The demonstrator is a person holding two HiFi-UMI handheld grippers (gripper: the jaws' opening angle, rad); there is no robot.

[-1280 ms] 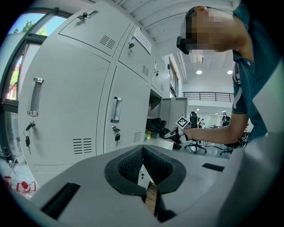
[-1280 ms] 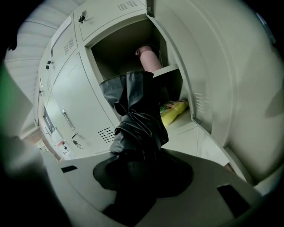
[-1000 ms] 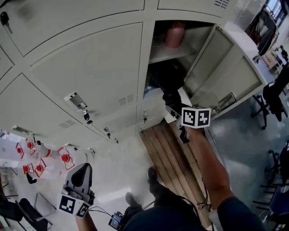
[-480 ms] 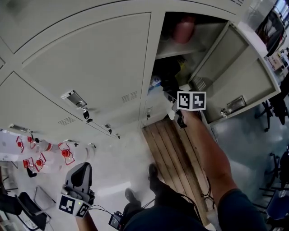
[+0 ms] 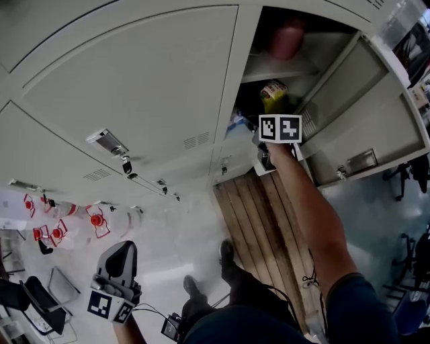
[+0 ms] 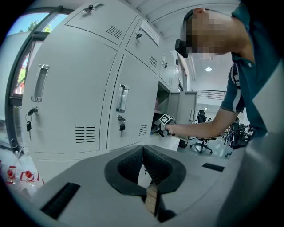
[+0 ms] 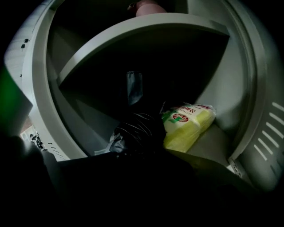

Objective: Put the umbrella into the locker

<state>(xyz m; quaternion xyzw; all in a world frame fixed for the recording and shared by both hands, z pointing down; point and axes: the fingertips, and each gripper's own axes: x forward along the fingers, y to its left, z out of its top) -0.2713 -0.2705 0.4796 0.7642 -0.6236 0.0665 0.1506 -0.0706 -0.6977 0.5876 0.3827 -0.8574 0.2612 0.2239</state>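
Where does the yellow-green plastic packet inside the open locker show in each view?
Head view: yellow-green plastic packet, upper middle.
Left gripper view: not visible.
Right gripper view: right of centre.
Shared landmark: the open grey locker door.

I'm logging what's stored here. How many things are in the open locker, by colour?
Pink thing: 1
Yellow packet: 1
Black umbrella: 1
Pale crumpled thing: 1
Total: 4 that can be made out
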